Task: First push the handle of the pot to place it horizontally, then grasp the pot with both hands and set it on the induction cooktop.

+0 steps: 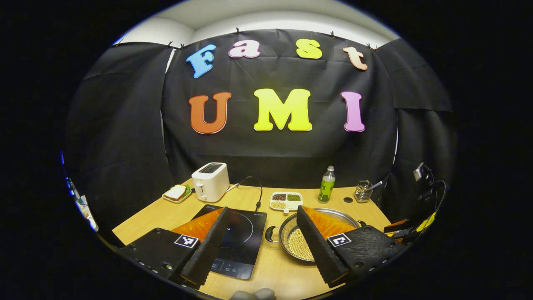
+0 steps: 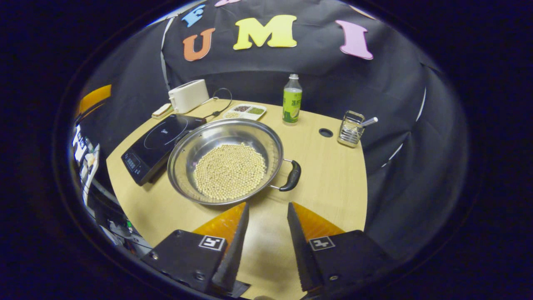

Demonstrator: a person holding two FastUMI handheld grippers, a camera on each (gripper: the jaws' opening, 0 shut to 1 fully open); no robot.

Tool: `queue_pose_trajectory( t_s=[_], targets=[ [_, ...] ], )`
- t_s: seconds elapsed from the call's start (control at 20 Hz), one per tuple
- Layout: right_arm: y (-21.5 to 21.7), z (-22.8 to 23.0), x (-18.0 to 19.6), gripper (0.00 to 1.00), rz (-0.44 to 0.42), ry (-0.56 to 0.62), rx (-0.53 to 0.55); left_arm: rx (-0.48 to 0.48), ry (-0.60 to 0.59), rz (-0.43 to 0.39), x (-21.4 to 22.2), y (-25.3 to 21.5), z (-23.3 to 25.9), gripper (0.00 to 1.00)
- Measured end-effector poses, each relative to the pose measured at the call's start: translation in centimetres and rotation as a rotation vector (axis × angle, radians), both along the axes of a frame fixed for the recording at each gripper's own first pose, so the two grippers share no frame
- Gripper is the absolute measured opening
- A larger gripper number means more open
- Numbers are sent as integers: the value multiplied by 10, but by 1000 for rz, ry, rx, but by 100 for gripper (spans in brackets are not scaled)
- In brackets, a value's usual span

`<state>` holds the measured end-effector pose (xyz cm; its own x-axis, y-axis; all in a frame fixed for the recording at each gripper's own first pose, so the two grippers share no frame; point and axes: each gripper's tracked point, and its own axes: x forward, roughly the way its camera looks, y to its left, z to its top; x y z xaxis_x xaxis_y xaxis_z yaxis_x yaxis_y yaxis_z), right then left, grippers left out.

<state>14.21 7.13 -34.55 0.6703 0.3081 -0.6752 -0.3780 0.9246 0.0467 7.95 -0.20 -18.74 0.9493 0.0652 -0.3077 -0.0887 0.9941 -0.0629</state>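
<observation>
You held the left gripper (image 1: 262, 214) above the near edge of the wooden table (image 2: 333, 175), its jaws spread wide and holding nothing. Between its fingers lay the near corner of the black induction cooktop (image 1: 239, 239) and the left loop handle (image 1: 270, 234) of the steel pot (image 1: 291, 233). The pot sat on the table just to the right of the cooktop, not on it, and its floor was covered with pale round beans (image 1: 300, 246).

You held the right gripper (image 2: 266, 212) low over the table in front of the pot (image 2: 225, 160), its jaws moderately open with only bare tabletop between them. In the right gripper view the pot's black side handle (image 2: 291, 176) pointed toward the right, just beyond the right finger's tip and apart from it; the cooktop (image 2: 160, 146) touched or nearly touched the pot's far left rim.

Toward the back of the table stood a white toaster (image 1: 210, 181) with its cord trailing across the wood, a sandwich on a small plate (image 1: 177, 193) beside it, a divided dish of grains (image 1: 286, 200), a green drink bottle (image 1: 327, 184) and a wire utensil holder (image 1: 363, 191). A round cable hole (image 2: 325, 132) lay between the bottle and the holder.
</observation>
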Motion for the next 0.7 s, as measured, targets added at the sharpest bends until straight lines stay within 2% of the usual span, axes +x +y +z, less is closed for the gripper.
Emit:
queue_pose_trajectory(
  t_s=[0.05, 0.1, 0.15, 0.25, 0.3, 0.35, 0.4, 0.5, 0.55, 0.65, 0.7],
  targets=[
    [0, 2, -1, 71, -22, -1, 8, 2, 12, -15, 2, 0, -4, 96],
    [-1, 3, -3, 75, -41, 0, 18, 4, 21, -30, 5, 0, -8, 97],
    [0, 5, -3, 86, -59, -1, 33, 5, 32, -47, 6, -1, -12, 97],
    [1, 8, -3, 87, -97, 3, 58, 10, 52, -77, 11, -4, -25, 96],
    [1, 7, -2, 84, -112, 5, 67, 9, 60, -89, 15, -4, -30, 97],
    [3, 6, -1, 87, -122, 11, 74, 2, 76, -100, 18, -5, -37, 97],
    [4, 5, -1, 84, -129, 13, 78, -7, 96, -113, 21, -8, -45, 96],
    [5, 4, 3, 84, -144, 16, 80, -25, 128, -136, 27, -13, -62, 97],
    [6, 3, 6, 87, -149, 17, 81, -33, 141, -138, 32, -14, -70, 97],
    [8, 1, 12, 84, -160, 28, 88, -55, 177, -144, 40, -18, -88, 97],
    [10, -1, 15, 87, -162, 32, 92, -63, 193, -143, 44, -19, -98, 97]
  ],
)
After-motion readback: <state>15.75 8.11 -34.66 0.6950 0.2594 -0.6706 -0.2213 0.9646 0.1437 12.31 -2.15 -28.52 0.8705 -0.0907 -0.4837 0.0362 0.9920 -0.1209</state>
